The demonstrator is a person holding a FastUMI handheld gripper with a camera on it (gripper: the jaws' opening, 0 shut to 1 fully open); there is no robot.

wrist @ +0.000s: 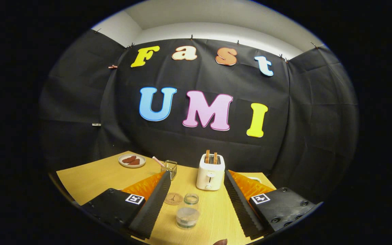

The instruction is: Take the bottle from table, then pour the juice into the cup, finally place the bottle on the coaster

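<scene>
My gripper (196, 173) is open, its two fingers spread wide above the wooden table (90, 177). Between the fingers, close in, stands a clear container (187, 217) with a pale cloudy top; I cannot tell whether it is the bottle or the cup. Just beyond it sits a smaller clear glass (191, 198). A round brown coaster (173, 198) lies flat beside that glass, next to the left finger. A dark rounded tip (220, 242) shows below the fingers, too little of it to identify. Nothing touches the fingers.
A white toaster (210, 172) with two slices in it stands beyond the glass, level with the fingertips. A wire basket (170, 168) with a pink stick is at the left fingertip. A plate (132, 160) with brown food sits far left. Something white (255, 177) peeks from behind the right finger.
</scene>
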